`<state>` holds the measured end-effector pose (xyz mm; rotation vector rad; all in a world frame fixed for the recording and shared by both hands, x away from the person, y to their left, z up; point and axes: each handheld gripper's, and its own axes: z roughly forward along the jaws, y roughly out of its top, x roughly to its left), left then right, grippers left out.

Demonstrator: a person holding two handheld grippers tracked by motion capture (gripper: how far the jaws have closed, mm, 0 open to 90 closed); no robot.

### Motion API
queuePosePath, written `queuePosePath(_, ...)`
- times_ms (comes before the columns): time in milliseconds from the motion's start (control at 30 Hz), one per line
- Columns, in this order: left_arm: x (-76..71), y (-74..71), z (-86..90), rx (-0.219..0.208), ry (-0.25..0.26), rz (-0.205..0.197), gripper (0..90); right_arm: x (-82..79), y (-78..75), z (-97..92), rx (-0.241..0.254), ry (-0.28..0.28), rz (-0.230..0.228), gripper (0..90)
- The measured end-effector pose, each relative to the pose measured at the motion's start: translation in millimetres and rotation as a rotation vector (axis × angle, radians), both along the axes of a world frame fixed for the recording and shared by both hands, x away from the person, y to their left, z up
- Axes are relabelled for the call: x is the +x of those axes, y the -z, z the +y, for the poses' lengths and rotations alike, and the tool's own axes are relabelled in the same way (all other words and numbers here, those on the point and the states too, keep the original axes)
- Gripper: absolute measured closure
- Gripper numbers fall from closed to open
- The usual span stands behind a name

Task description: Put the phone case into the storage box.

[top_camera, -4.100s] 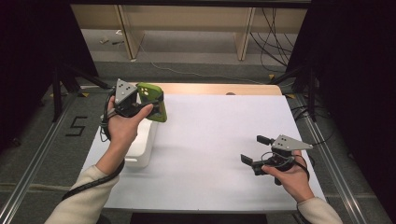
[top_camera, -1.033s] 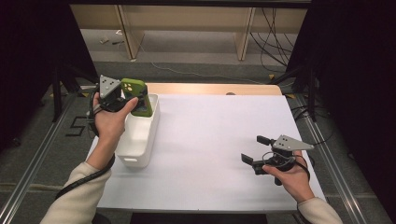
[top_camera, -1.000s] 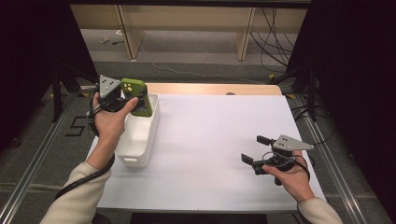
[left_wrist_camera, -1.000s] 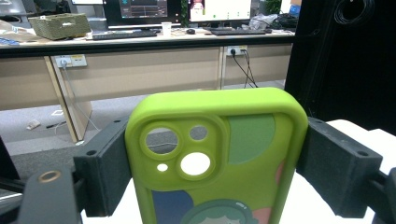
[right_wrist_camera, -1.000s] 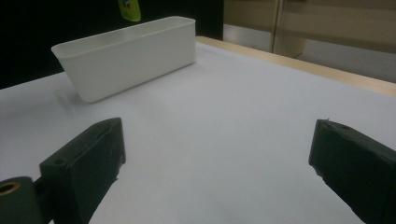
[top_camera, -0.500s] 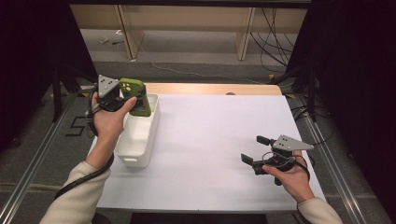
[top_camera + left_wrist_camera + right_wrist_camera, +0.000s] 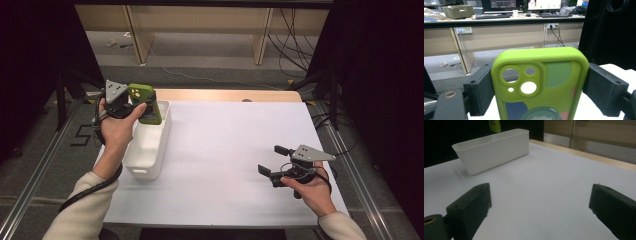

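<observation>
Green and rubbery, the phone case (image 7: 541,82) looks light and flexible. The left gripper (image 7: 131,102) pinches its long edges above the white bin (image 7: 150,145) at the table's far-left corner; the right gripper (image 7: 272,162) rests spread, empty.

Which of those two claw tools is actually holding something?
The left gripper, over the white bin's far end: its jaws clamp a green phone case. The right gripper hangs open, empty.

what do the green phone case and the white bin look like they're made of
Green phone case: probably soft silicone or rubbery plastic, matte, with rounded moulded edges and printed colour patches. White bin: likely rigid plastic, smooth with a slight sheen, thin even walls and a rolled rim.
</observation>
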<state>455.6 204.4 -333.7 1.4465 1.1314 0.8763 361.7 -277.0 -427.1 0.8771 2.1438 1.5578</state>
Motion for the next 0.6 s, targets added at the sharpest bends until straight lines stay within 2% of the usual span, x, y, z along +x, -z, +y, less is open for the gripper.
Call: queuePosePath(600, 10.4, 4.4, -1.2, 0.011, -0.017, 0.003, 16.5, 0.1, 0.1, -0.3, 0.002, 0.0, 0.002, 5.6)
